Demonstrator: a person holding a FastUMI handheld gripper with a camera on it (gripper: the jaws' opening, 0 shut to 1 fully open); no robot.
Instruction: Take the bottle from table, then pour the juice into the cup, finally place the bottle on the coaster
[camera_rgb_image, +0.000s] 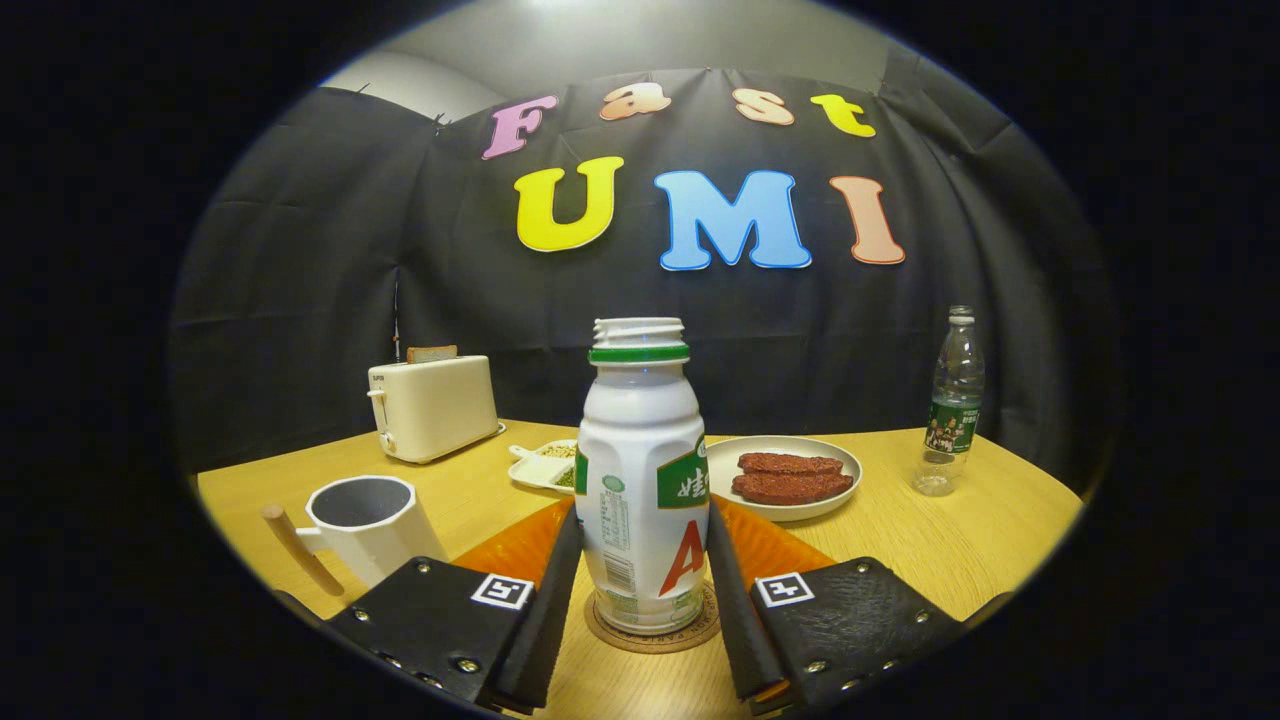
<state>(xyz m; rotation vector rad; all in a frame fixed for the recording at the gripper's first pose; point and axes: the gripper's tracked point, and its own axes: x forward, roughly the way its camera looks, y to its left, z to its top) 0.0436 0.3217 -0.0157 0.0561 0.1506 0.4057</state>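
gripper view | bottle (641, 480) upright on coaster (652, 628), capless, between the fingers | gripper (643, 585) hugging its sides, grip or release unclear | cup (362, 520) at 9 o'clock | pouring probably done; letting go left

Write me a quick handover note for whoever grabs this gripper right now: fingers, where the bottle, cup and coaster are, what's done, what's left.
Gripper: fingers flank the bottle on both sides; whether they press it cannot be told.
Bottle: upright, uncapped, standing on the coaster between the fingers.
Cup: left of the fingers, on the table; contents not visible.
Done: bottle appears placed on the coaster.
Left: probably just open, if still gripping, and back away.
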